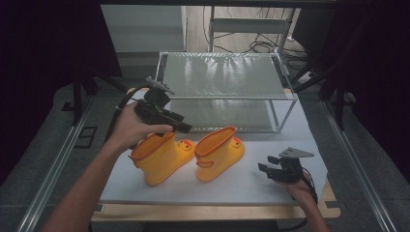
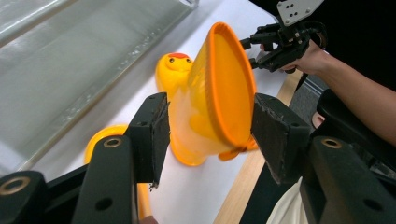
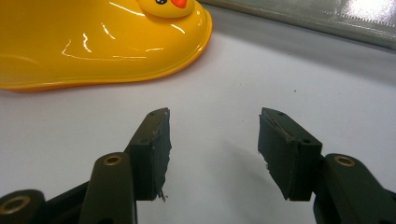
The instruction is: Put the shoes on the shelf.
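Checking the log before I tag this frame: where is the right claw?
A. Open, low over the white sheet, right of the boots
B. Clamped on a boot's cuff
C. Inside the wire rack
A: the right claw is open over the white sheet, holding nothing, right of both boots.

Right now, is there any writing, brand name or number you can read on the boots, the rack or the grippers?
None: no words, brands or numbers can be read.
Left boot and right boot: a duck face on the toe, no lettering.
Rack: bare.
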Demonstrator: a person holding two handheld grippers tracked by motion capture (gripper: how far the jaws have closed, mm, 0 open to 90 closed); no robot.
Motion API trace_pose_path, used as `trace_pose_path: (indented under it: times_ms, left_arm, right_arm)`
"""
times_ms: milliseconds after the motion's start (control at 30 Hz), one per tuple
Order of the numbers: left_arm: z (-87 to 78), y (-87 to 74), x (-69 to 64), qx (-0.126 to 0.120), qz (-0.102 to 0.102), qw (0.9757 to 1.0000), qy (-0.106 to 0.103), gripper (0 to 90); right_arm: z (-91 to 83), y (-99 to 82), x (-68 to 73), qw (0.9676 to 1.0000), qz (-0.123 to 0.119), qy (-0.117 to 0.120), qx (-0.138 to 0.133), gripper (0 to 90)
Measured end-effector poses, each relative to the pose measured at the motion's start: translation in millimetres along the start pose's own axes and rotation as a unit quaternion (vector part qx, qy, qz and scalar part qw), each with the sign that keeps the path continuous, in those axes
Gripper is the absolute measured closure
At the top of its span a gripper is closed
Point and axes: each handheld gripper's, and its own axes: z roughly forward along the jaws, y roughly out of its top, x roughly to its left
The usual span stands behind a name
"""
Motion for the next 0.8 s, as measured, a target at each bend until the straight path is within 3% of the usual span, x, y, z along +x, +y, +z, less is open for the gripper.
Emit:
trace_pose_path:
  times_ms: [100, 333, 367, 533, 567, 800]
  left_arm:
    - [15.2, 12.2, -3.3, 0.024, 0.001, 0.9997, 0.000, 47.3]
    - [39.3, 23.9, -3.7, 0.047, -0.004, 0.9988, -0.008, 49.3]
    - [45.7, 25.5, -4.3, 0.058, -0.005, 0.9983, 0.003, 49.4]
    - [58.4, 28.5, -3.4, 0.069, -0.015, 0.9975, 0.006, 51.4]
    - [61.8, 29.7, -2.1, 0.083, -0.008, 0.9965, 0.007, 52.2]
    - [84.4, 32.5, -2.9, 0.113, -0.003, 0.9935, 0.013, 56.3]
  right_arm:
    - [-0.1, -0.2, -0.9, 1.0000, 0.000, -0.001, -0.001, 43.9]
    - [-0.7, -0.5, -2.1, 1.0000, 0.003, -0.002, -0.001, 43.9]
    - [-0.7, -0.5, -2.2, 1.0000, 0.003, -0.002, -0.001, 43.9]
    - [-0.5, -0.6, -2.6, 1.0000, 0.003, -0.003, -0.001, 44.0]
    - [0.0, -0.6, -2.3, 1.0000, 0.003, -0.004, 0.001, 44.0]
    - [0.0, -0.9, -2.8, 1.0000, 0.002, -0.005, 0.002, 43.9]
